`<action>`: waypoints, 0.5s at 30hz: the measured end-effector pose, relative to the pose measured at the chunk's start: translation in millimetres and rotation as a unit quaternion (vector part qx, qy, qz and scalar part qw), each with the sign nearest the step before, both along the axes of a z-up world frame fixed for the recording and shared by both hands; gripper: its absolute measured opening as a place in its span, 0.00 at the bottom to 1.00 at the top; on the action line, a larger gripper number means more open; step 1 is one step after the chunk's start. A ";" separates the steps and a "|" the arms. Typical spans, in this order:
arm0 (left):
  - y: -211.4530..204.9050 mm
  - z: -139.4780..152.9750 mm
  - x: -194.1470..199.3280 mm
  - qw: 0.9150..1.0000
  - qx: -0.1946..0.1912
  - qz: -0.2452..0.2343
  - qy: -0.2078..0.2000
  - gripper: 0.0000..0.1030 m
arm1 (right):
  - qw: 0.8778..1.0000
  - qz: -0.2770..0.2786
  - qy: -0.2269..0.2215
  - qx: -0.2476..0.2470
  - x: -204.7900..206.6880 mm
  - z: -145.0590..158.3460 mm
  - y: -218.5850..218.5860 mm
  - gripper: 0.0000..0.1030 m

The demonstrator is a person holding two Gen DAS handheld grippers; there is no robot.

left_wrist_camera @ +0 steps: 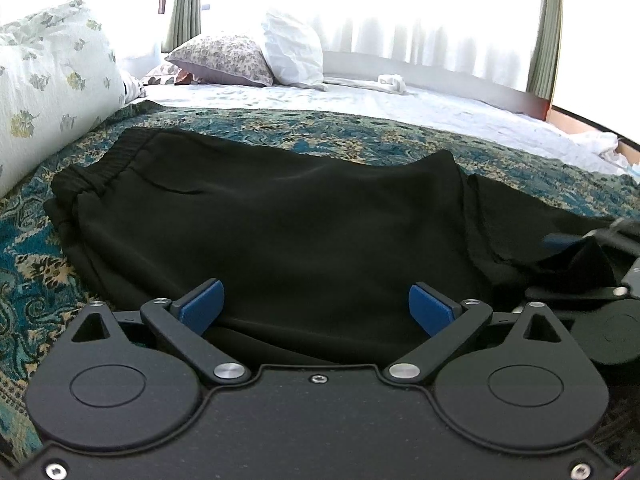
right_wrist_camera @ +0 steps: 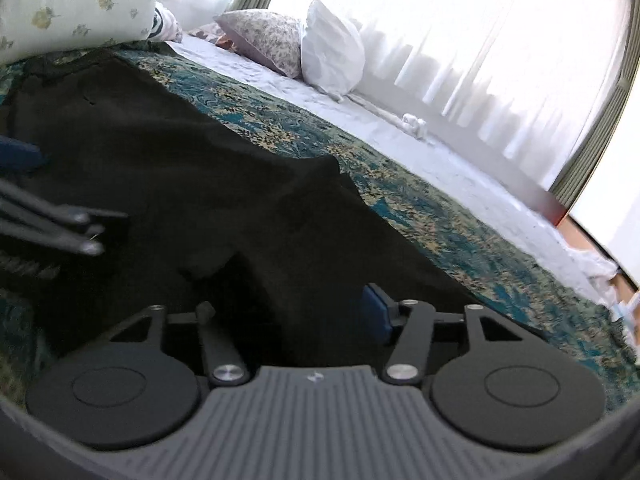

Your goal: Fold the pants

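Left wrist view: the black elastic-waist pants [left_wrist_camera: 260,216] lay on the patterned teal bedspread [left_wrist_camera: 32,264]. The left gripper [left_wrist_camera: 316,306] stood spread wide, straddling the near fabric edge, apparently ready to pinch.

Right wrist view: the right gripper [right_wrist_camera: 296,312] had cloth bunched between its fingers; whether clamped, cannot tell.

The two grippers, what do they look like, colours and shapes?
The left gripper has a smooth black body with two round discs, silver screws, black linkage arms and blue pads on its fingers. The right gripper is built alike, but its centre plate is ribbed grey with a small mark. No cables or sleeves show.
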State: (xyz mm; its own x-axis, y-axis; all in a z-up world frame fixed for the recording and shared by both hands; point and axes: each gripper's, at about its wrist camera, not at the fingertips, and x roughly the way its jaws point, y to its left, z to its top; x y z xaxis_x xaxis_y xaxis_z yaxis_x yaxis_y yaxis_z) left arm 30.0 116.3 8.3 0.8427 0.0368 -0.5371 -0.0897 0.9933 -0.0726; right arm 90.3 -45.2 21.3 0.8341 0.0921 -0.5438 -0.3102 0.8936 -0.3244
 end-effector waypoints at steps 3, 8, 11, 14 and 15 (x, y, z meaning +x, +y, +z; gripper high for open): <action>7.2 3.9 -2.5 1.000 -0.023 0.001 -0.001 0.95 | 0.999 -0.012 0.022 0.045 -4.5 4.5 -7.8 0.05; 21.8 7.6 -5.4 0.997 -0.073 0.004 -0.005 0.93 | 0.997 0.002 0.039 0.060 -30.0 7.0 -6.5 0.05; 20.7 9.8 -3.6 0.998 -0.070 0.007 -0.001 0.93 | 0.999 0.025 0.026 0.023 -35.1 0.7 1.9 0.14; 18.1 12.9 -4.2 0.997 -0.072 0.011 0.003 0.92 | 0.999 0.043 0.019 0.022 -41.3 6.6 2.0 0.53; 17.9 14.6 -4.8 0.997 -0.077 0.011 0.004 0.92 | 0.998 0.056 0.017 0.033 -46.1 10.6 -1.2 0.63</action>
State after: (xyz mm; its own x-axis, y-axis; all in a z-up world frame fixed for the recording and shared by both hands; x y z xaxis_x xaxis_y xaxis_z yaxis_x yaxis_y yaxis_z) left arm 25.2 134.2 22.9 0.8387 -0.0277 -0.5439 -0.1128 0.9682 -0.2232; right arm 44.1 -46.4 31.9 0.7977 0.2204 -0.5614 -0.4194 0.8716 -0.2539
